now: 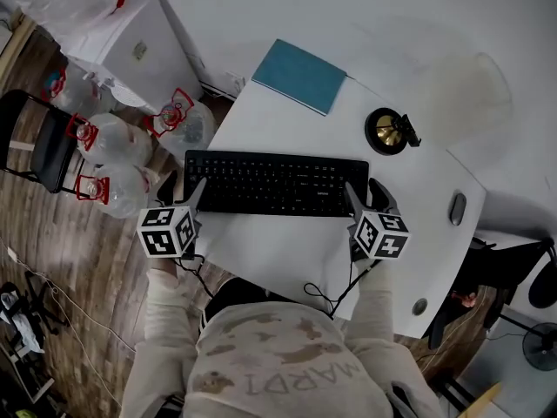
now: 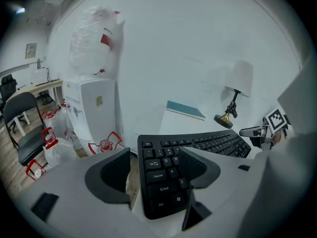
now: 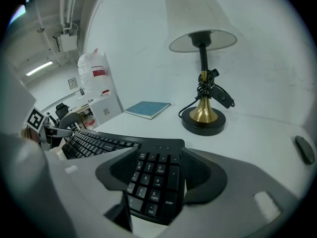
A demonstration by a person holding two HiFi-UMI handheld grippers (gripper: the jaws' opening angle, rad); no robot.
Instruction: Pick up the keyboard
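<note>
A black keyboard lies flat on the white table in front of the person. My left gripper stands open around the keyboard's left end: one jaw hangs past the table's edge, the other sits over the keys, with a gap showing beside the keyboard. At the other end my right gripper is open too, and its jaws straddle the number pad without pressing on it. Both grippers point slantwise down at the table.
A brass lamp with a white shade stands behind the keyboard's right end. A teal book lies at the table's back, a grey mouse to the right. Water bottles, a white cabinet and a black chair stand left of the table.
</note>
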